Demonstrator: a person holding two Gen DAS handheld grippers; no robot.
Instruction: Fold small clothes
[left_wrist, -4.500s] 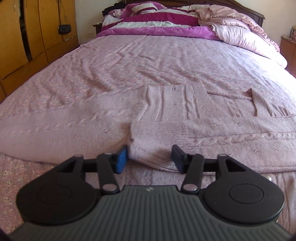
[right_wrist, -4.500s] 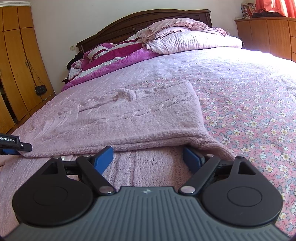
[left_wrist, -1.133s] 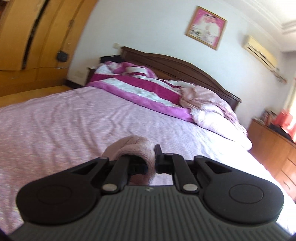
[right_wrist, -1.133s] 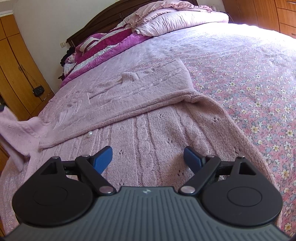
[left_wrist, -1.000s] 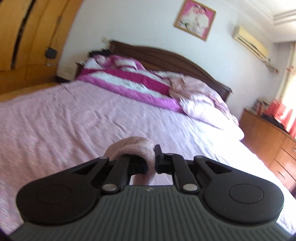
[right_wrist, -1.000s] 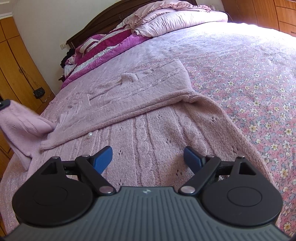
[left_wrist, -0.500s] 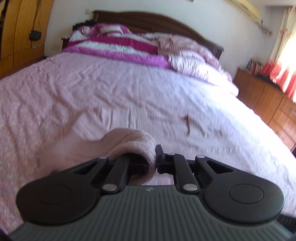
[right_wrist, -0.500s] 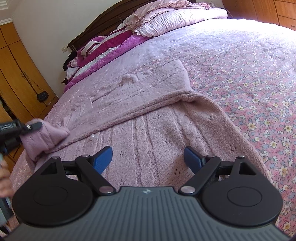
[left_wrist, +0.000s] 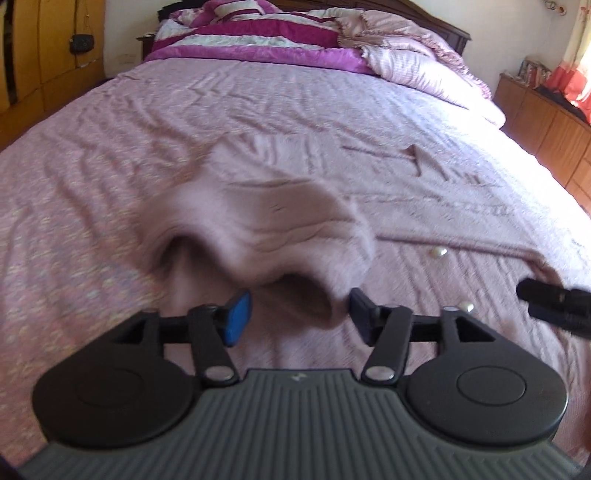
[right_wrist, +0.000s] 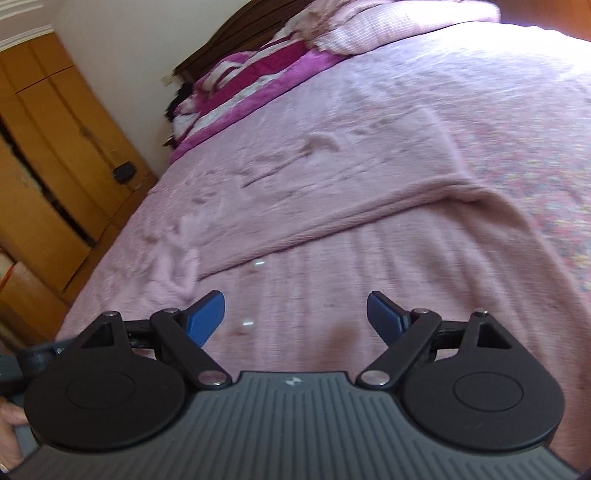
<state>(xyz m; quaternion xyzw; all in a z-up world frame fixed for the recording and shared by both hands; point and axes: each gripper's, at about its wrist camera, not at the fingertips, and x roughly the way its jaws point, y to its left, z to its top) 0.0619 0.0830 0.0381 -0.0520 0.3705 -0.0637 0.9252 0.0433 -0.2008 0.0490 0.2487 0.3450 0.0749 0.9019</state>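
While its jaws have just been opening, the left gripper has the cuff of the pink knitted sweater's sleeve bunched right in front of its blue pads; the pads stand clear of the wool on both sides, so nothing is clamped. Off to that gripper's right, the dark tips of the right gripper reach in over the knit, and two small pearly buttons sit on the wool between them. Beyond the sleeve, the rest of the sweater lies flat on the pink floral bedspread, with striped magenta bedding piled at the far end.

Seen from the right wrist, the right gripper is spread wide and empty, hovering over the cable-knit front panel of the sweater. Ahead of it a folded-over part crosses the panel. A wooden wardrobe stands far to its left.
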